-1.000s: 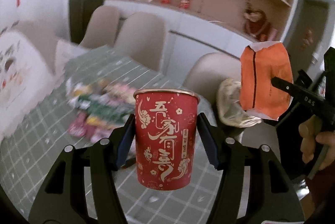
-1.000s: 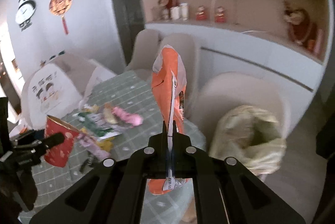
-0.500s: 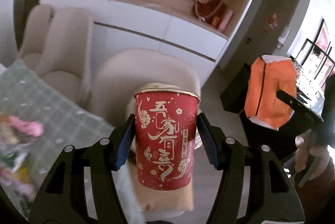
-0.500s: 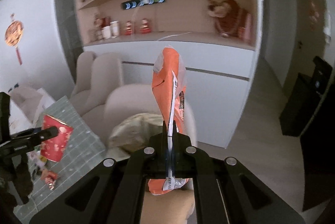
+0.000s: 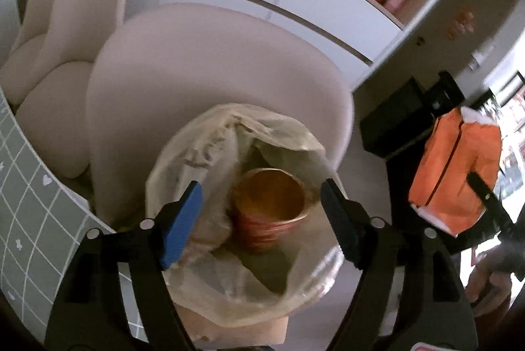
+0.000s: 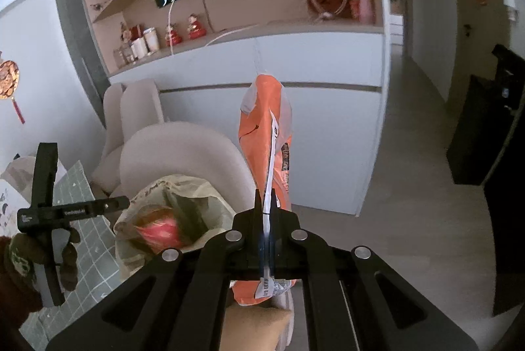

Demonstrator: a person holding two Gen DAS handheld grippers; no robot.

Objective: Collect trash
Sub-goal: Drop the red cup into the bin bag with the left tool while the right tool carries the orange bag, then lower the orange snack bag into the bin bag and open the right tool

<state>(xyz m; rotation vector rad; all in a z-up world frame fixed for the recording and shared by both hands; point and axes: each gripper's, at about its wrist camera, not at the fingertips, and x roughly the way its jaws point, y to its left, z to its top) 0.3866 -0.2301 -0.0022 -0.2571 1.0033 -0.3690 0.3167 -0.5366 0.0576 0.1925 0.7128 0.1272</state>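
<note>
My left gripper (image 5: 262, 206) hangs over a thin yellowish trash bag (image 5: 282, 134) that stands on a beige chair (image 5: 203, 55). Its jaws are opening and spread wide, with nothing pressed between the pads. The red paper cup (image 5: 265, 210) sits below them inside the bag, mouth up and blurred. In the right wrist view the cup (image 6: 160, 231) shows as a red blur in the bag (image 6: 200, 196). My right gripper (image 6: 266, 239) is shut on an orange snack packet (image 6: 269, 134), held upright to the right of the bag. That packet (image 5: 456, 167) appears at the right edge of the left wrist view.
A table with a green checked cloth (image 5: 29, 206) borders the bag on the left. More beige chairs (image 5: 65, 23) stand behind, then a white cabinet (image 6: 295, 95) with shelves of ornaments. A black unit (image 6: 485, 134) stands on the floor at the right.
Both grippers swung from the table to the bag on the chair. The left gripper opened and the red cup dropped from its pads into the bag. The right keeps its grip on the packet.
</note>
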